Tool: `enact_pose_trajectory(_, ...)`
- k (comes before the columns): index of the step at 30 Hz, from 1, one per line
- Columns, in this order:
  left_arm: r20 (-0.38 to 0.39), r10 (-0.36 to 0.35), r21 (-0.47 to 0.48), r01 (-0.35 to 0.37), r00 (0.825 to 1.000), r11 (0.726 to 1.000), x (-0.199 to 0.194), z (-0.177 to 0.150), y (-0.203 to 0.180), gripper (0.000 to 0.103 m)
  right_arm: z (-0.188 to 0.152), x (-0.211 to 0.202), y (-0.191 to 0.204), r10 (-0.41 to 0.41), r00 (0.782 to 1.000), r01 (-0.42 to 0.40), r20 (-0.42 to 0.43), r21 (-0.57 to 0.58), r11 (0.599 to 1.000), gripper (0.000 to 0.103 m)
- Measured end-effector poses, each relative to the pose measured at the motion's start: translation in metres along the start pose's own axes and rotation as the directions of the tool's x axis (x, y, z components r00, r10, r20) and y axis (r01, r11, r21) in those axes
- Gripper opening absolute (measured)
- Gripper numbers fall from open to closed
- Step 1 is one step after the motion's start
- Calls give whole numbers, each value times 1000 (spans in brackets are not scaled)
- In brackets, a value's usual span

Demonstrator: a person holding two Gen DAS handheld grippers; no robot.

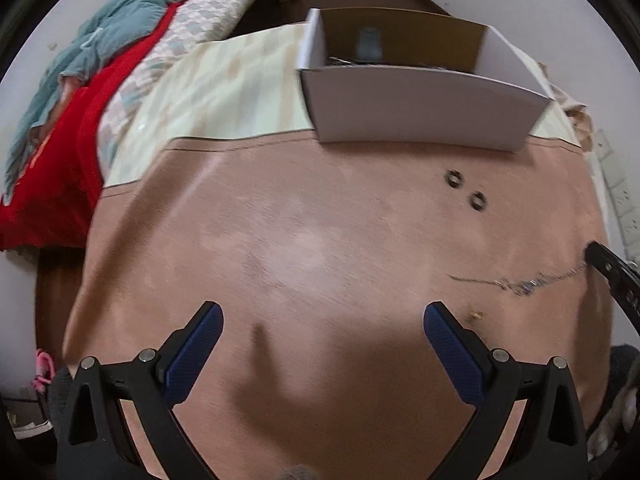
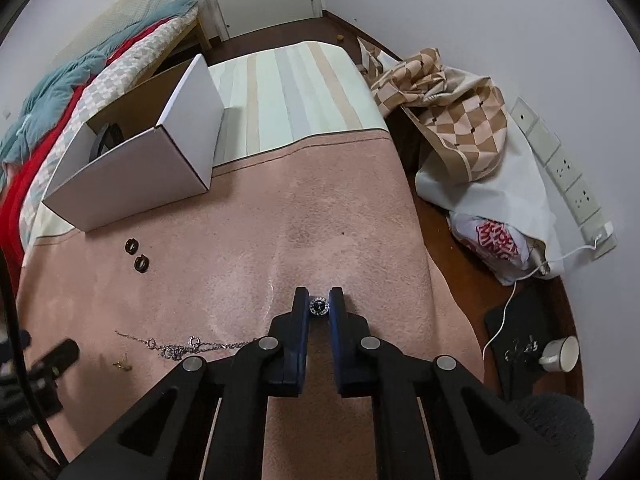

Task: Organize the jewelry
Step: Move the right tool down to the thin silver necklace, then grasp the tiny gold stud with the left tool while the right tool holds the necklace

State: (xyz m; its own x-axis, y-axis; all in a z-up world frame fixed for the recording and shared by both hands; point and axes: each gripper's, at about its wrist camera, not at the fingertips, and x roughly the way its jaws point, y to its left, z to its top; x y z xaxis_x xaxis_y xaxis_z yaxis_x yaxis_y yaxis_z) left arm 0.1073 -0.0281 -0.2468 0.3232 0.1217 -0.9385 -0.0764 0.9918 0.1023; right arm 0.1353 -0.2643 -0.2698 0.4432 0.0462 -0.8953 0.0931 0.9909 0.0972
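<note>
Right wrist view: a round stone-rimmed pendant (image 2: 319, 306) is pinched by the right tool (image 2: 319, 300) on the pink tabletop (image 2: 320, 220), presumably for the white box (image 2: 132, 176) at ten o'clock, while the left tool (image 1: 323, 320) is held released.

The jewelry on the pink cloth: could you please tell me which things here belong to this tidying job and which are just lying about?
Part of the job:
round pendant between the right gripper fingers
silver chain
two dark rings
small gold piece
white box
left gripper, open

Lying about:
checked cloth
cup
bedding
</note>
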Motion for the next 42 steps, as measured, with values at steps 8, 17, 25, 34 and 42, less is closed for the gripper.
enact_pose_trajectory(8,-34,-94,60,96,995,994,1,-13,-40,102,1,-17,-19,1,1000,-2,26,49,999,10)
enact_pose_trajectory(17,-18,-142,128,143,990,981,4,-14,-64,59,0,-17,-28,-8,1000,6,23,68,998,10)
enact_pose_trajectory(25,12,-162,177,158,987,972,-3,-13,-76,20,0,-18,-31,-14,1000,12,24,77,997,10)
enact_pose_trajectory(34,29,-190,196,181,981,964,-4,-12,-73,6,1,-25,-31,-13,999,11,36,68,998,10)
enact_pose_trajectory(42,85,-221,210,199,972,957,-29,-5,-67,6,5,-44,-23,14,998,-17,65,51,999,10)
